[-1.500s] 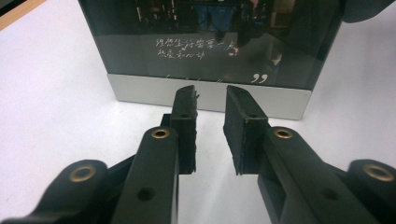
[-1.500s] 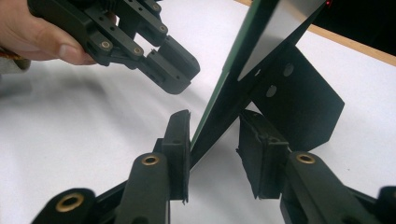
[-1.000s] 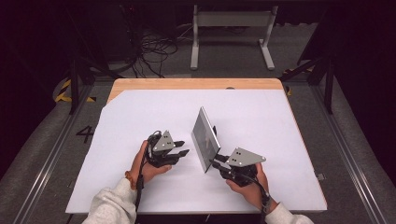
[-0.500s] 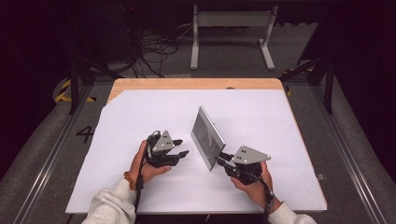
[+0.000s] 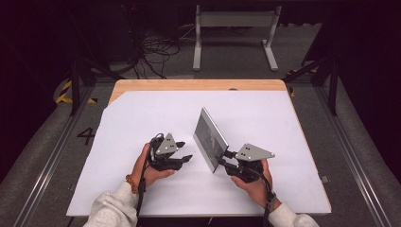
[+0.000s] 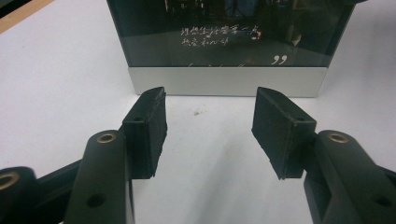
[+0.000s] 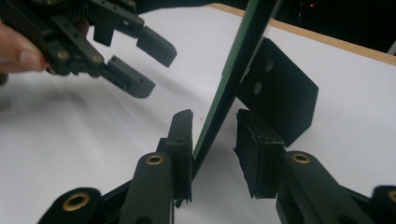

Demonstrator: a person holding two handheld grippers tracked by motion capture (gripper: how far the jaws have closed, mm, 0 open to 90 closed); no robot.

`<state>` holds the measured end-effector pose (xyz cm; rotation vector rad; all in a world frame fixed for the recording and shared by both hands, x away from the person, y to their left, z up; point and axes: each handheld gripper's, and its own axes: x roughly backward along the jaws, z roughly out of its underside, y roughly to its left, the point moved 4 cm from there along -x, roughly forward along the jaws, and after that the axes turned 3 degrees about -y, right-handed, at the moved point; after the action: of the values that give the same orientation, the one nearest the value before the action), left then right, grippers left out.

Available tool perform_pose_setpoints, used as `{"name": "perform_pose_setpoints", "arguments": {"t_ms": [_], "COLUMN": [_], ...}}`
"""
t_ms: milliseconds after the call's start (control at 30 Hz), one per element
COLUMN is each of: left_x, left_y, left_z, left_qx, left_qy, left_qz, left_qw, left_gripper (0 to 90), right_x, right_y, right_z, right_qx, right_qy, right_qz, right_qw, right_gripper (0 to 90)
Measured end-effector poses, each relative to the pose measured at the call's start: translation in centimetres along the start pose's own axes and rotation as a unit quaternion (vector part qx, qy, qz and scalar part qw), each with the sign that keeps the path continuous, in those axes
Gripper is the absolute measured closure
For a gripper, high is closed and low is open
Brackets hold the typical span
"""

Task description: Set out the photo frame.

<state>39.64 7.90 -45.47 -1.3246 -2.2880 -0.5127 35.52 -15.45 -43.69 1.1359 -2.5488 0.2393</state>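
Since the earlier frame, both grippers' jaws have been opening: right gripper loosely straddles the leaning photo frame, left gripper gapes empty just beside it; unclamped, the frame may topple.

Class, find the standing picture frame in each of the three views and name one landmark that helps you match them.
High view: the picture frame stands tilted at the table's middle, beside the right gripper.
Left gripper view: its glass front with white writing runs along the top, beyond the open jaws.
Right gripper view: its thin edge rises between the jaws.
Shared landmark: the white tabletop.
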Motion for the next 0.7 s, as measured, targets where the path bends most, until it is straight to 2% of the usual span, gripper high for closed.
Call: {"name": "perform_pose_setpoints", "arguments": {"t_ms": [267, 500, 700], "left_x": [-0.08, -0.01, 0.02], "left_y": [-0.10, -0.03, 0.16], "left_z": [0.05, 0.07, 0.14], "left_qx": [0.003, 0.005, 0.006], "left_qy": [0.003, 0.002, 0.003], "left_qz": [0.004, 0.005, 0.004], "left_qw": [1.0000, 1.0000, 1.0000], "left_gripper": [44.9, 44.5, 43.9], "right_x": [-0.99, -0.96, -0.67], "right_y": [0.09, -0.14, -0.56], "right_z": [-0.03, 0.04, 0.10], "right_qx": [-0.007, -0.017, -0.015], "right_qy": [-0.005, -0.007, -0.004], "right_qz": [0.003, -0.005, -0.010], "right_qw": [1.0000, 0.9998, 0.9998], "right_gripper": [69.6, 70.5, 72.1]}}
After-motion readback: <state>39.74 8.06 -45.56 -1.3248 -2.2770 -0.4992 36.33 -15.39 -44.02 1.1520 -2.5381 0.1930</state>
